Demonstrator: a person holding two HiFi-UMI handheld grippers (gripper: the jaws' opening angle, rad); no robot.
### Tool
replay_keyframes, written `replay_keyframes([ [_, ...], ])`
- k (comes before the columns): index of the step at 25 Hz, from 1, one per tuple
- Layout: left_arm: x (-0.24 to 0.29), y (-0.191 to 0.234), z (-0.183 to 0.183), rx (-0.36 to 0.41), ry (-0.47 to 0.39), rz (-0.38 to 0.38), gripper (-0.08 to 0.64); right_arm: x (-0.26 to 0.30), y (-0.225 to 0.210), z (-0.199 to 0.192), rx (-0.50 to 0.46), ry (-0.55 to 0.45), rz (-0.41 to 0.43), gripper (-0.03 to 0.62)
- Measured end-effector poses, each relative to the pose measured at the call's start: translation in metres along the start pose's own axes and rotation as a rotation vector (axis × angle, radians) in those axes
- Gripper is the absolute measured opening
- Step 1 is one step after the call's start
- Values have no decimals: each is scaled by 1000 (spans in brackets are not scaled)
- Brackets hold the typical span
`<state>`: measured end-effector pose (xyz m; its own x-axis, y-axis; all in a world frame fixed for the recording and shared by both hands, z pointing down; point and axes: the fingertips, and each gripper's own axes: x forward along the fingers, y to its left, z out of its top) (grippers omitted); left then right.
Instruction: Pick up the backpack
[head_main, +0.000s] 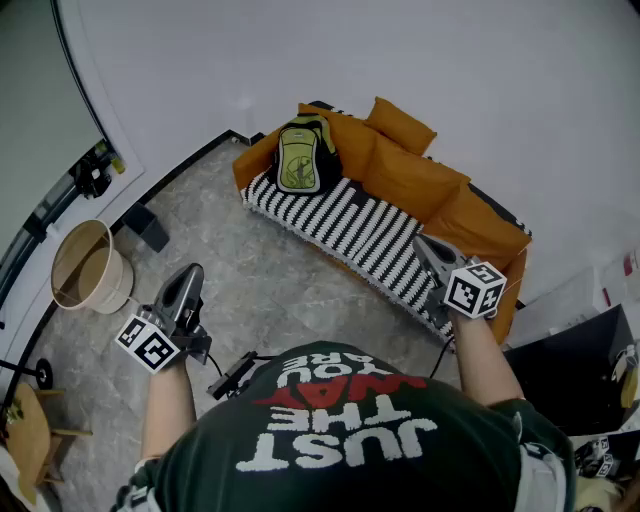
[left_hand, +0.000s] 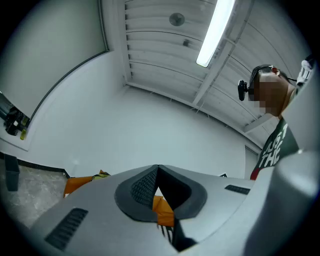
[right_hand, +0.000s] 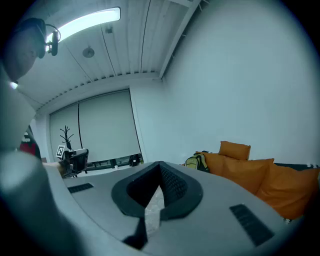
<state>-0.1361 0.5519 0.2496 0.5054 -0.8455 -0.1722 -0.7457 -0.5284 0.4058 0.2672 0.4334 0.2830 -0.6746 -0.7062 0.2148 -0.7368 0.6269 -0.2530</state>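
Observation:
A green and black backpack stands upright at the left end of an orange sofa, leaning on its backrest; it also shows small in the right gripper view as the backpack. My left gripper hovers over the floor, well short of the sofa, shut and empty. My right gripper hangs above the striped seat near the sofa's right end, shut with nothing between its jaws. In the left gripper view the left gripper points at the white wall, with only a strip of the orange sofa showing past it.
A black and white striped cover lies over the sofa seat. A round beige basket stands on the grey floor at left, next to a small dark box. A wooden stool sits at lower left. Dark furniture stands right.

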Motion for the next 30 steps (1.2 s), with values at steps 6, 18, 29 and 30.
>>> replay_keyframes([
  [6, 6, -2, 1, -8, -8, 0, 2, 3, -1, 2, -17, 12, 15, 25],
  [18, 31, -10, -13, 10, 7, 24, 2, 2, -24, 14, -1, 3, 41, 25],
  [29, 68, -27, -30, 103, 45, 111, 2, -16, -55, 12, -37, 18, 76, 26],
  [30, 71, -29, -31, 102, 47, 111, 2, -17, -60, 11, -34, 18, 75, 26],
])
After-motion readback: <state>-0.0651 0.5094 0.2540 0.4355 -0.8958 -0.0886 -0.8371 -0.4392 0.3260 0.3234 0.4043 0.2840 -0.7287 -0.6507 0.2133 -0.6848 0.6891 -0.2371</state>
